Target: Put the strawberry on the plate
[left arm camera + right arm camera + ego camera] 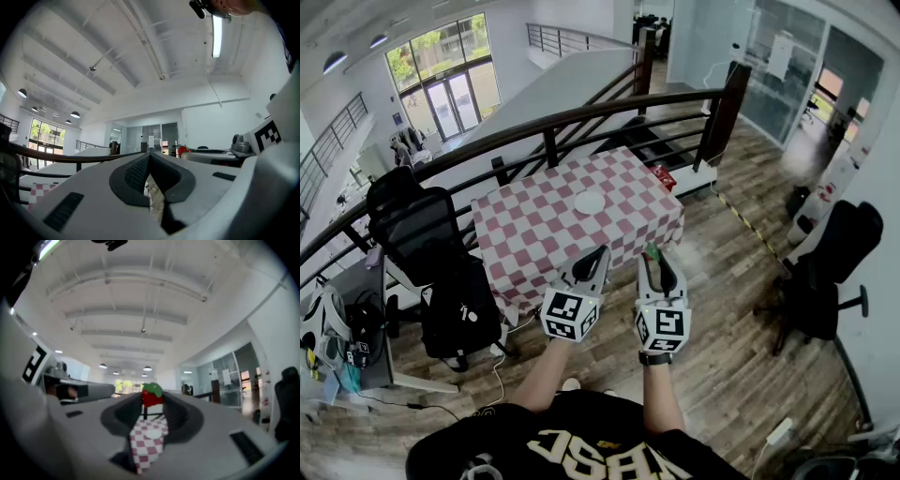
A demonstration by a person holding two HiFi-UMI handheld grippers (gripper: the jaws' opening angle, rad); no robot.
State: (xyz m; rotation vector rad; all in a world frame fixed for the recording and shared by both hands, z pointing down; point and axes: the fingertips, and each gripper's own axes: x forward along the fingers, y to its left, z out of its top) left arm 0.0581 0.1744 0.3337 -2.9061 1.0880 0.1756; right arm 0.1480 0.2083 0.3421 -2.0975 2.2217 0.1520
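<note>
The strawberry (pixel 651 251), red with a green cap, sits pinched between the tips of my right gripper (pixel 652 255), held in the air short of the table's near edge. In the right gripper view the strawberry (pixel 152 395) is clamped at the jaw tips of that gripper (pixel 152 398), with the white plate (pixel 152 431) and the checkered cloth (pixel 143 453) showing through the gap below it. The plate (pixel 590 202) rests in the far middle of the red-and-white checkered table (pixel 534 230). My left gripper (pixel 601 252) hangs beside the right one; its jaws (pixel 149 157) meet at the tip with nothing in them.
A dark railing (pixel 581 117) runs behind the table. A black office chair (pixel 427 244) stands at the table's left and another (pixel 830 267) at the far right. A red object (pixel 662 176) lies on the wooden floor by the table's far right corner.
</note>
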